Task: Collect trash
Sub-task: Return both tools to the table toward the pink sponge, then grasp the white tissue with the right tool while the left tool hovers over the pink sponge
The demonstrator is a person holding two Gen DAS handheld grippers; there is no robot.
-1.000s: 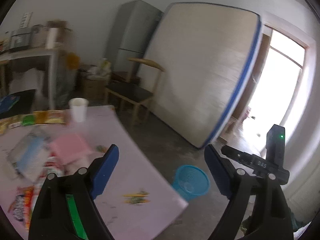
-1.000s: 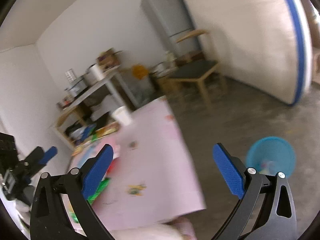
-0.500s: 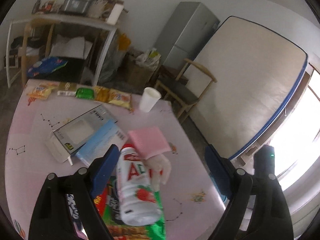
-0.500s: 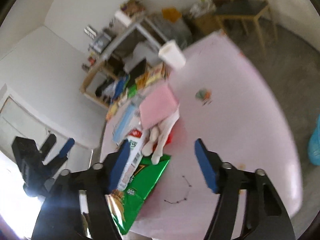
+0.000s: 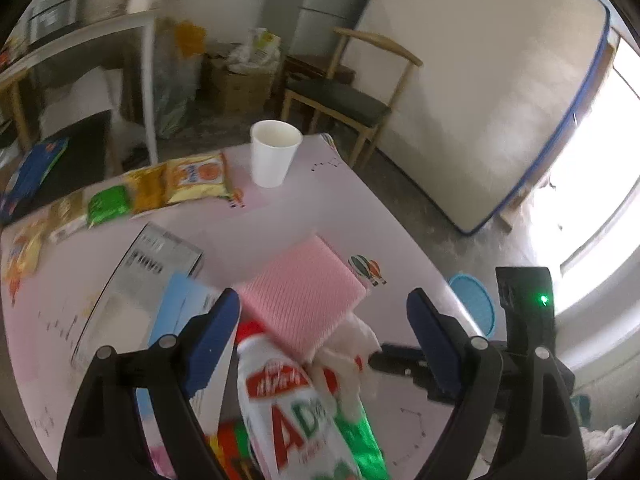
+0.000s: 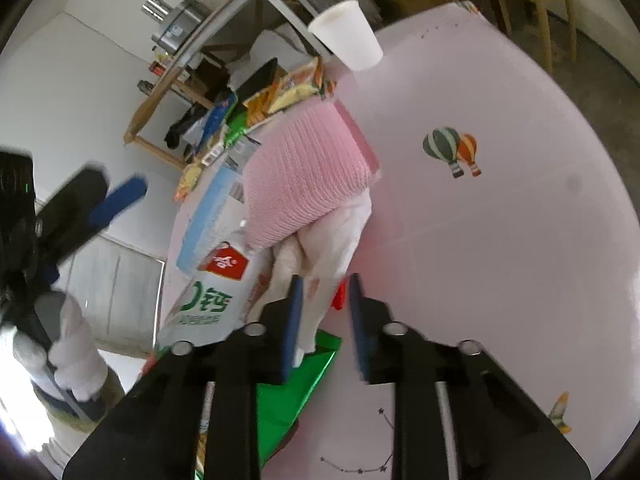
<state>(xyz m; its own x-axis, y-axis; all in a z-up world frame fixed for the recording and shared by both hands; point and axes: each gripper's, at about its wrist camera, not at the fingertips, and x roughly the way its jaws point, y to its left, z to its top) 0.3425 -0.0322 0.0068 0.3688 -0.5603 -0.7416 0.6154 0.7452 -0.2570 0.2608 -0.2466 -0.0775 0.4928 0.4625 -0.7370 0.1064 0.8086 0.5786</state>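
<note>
Trash lies piled on a pink table (image 5: 328, 204): a white AD bottle (image 5: 292, 408), a pink sponge pad (image 5: 304, 300), a crumpled white glove (image 6: 332, 240), a green wrapper (image 6: 296, 392) and a blue-and-white box (image 5: 176, 312). My left gripper (image 5: 324, 328) is open above the bottle and the pad. My right gripper (image 6: 324, 316) has narrowed its jaws around the lower end of the white glove, with a small gap still showing. The bottle also shows in the right wrist view (image 6: 212, 300), as does the pad (image 6: 304, 176).
A white paper cup (image 5: 274, 152) stands at the table's far edge beside a row of snack packets (image 5: 160, 188). A blue waste basket (image 5: 472, 304) sits on the floor past the table's right edge. A wooden chair (image 5: 340, 96), shelves and a mattress stand beyond.
Both grippers swung from the basket side back over the table and came down to the pile. My right gripper's jaws narrowed from wide open to close around the glove.
</note>
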